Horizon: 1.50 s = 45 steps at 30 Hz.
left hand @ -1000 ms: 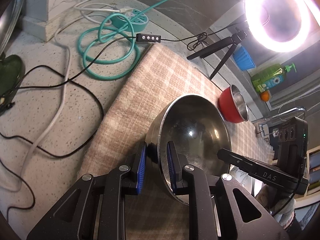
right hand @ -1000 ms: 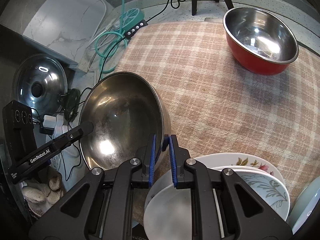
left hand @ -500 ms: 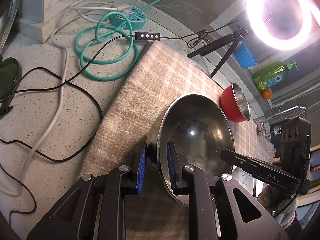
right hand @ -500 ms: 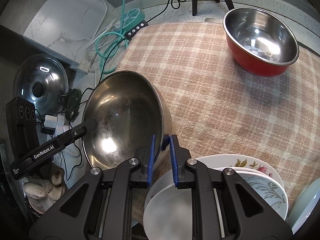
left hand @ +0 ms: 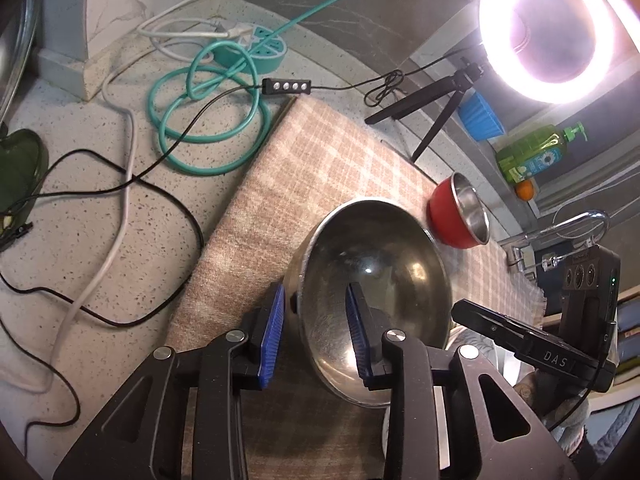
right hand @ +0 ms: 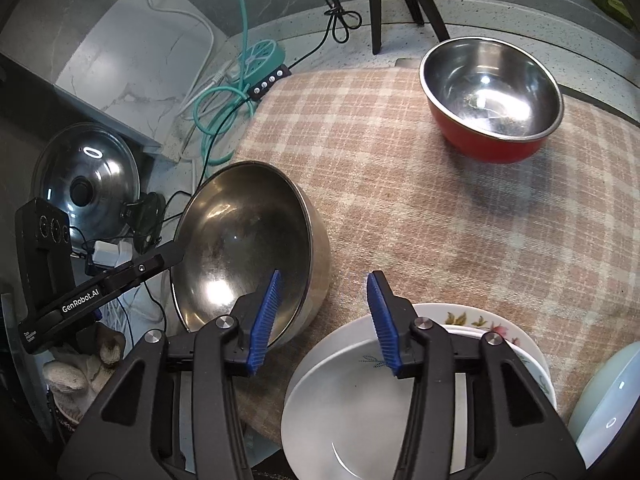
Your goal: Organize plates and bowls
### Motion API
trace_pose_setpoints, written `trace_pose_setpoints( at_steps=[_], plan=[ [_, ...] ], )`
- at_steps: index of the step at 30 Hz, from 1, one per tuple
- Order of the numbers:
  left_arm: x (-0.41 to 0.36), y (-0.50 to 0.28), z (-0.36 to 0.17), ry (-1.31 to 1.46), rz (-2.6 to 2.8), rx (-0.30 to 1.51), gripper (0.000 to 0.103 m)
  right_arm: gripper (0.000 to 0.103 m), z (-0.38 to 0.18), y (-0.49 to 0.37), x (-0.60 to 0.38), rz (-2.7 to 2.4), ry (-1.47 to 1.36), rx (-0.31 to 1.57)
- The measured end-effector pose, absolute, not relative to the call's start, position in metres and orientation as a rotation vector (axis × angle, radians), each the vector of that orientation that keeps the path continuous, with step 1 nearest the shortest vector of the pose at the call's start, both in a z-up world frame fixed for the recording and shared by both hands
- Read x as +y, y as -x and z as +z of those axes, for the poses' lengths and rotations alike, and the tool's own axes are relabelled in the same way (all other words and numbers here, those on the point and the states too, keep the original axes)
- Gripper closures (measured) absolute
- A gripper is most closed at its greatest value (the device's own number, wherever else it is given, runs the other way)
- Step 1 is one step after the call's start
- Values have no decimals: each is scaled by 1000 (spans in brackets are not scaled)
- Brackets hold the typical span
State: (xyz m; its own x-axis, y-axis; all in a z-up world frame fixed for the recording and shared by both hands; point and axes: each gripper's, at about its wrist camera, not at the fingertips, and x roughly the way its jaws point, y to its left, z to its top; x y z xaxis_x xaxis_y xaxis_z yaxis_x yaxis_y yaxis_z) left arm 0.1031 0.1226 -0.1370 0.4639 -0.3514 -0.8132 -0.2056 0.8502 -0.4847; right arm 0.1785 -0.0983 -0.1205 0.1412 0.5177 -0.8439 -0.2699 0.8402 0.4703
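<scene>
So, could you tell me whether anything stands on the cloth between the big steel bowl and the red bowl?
Nothing visible does: only bare checked cloth lies between the big steel bowl and the red bowl.

The steel bowl (left hand: 372, 280) is viewed closely and steeply downward from opposite sides by both wrist cameras; the checked cloth (right hand: 420, 184) and red bowl (right hand: 492, 92) are also shared.

A home kitchen — speckled stone counter (left hand: 100, 208), tap (left hand: 576, 224), soap bottle (left hand: 536, 152), pot lid (right hand: 86, 184).
</scene>
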Motion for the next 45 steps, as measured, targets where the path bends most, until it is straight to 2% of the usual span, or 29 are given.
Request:
trace_pose_setpoints(
  at_steps=[4, 10, 21, 35, 37, 40, 41, 45],
  plan=[
    [118, -101, -127, 560, -102, 1083, 71, 42, -109, -174, -108, 572, -229, 1275],
    [107, -100, -116, 538, -120, 1059, 68, 38, -93, -166, -130, 554, -235, 1215],
    [89, -109, -87, 485, -159, 1004, 68, 38, -64, -171, -191, 484, -338, 1139],
    [49, -170, -70, 451, -307, 1029, 68, 38, -54, -206, -235, 388, -426, 1089],
    [40, -185, -75, 446, -331, 1050, 68, 40, -59, -214, -239, 378, -434, 1095],
    [24, -209, -87, 429, -357, 1094, 68, 49, -72, -227, -241, 368, -452, 1117],
    [18, -216, -92, 420, -364, 1112, 68, 55, -77, -231, -242, 367, -461, 1126],
    [-6, -244, -105, 379, -390, 1160, 70, 57, -96, -247, -246, 348, -493, 1155]
  ],
)
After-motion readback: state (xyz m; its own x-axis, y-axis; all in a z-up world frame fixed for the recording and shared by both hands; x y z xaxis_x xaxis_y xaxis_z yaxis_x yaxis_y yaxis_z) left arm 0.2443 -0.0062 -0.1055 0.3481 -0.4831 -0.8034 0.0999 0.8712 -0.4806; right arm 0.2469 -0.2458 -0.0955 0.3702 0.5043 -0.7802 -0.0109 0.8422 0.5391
